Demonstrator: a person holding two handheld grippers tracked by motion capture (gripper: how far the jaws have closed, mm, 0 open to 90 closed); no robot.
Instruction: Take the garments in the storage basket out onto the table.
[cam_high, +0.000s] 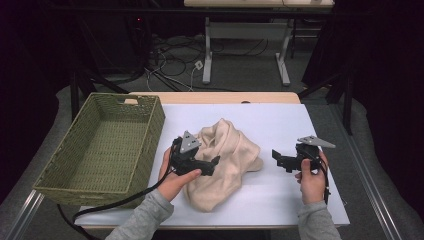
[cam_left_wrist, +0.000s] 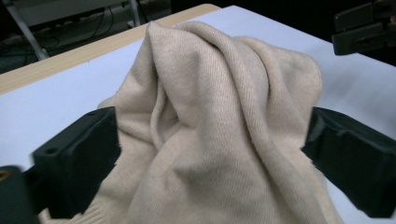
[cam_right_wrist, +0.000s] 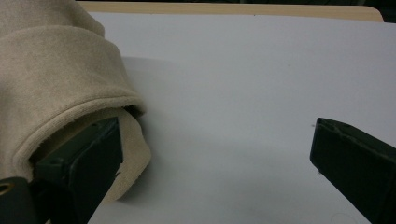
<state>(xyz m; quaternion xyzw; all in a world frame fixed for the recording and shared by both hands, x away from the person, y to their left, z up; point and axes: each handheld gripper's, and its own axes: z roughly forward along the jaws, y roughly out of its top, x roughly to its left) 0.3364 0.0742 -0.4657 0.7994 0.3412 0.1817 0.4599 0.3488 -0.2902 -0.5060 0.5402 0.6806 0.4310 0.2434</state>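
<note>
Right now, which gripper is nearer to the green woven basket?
Left. The left gripper sits over the beige knitted garment just beside the green woven basket; the right gripper is beyond the garment.

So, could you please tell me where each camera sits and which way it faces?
High view: above the person's side, facing forward and down on the white table; forearms, left gripper, right gripper.
Left gripper view: between open black jaws, facing the crumpled beige knitted cloth.
Right gripper view: low along open jaws, across the table.
All share the cloth.
</note>
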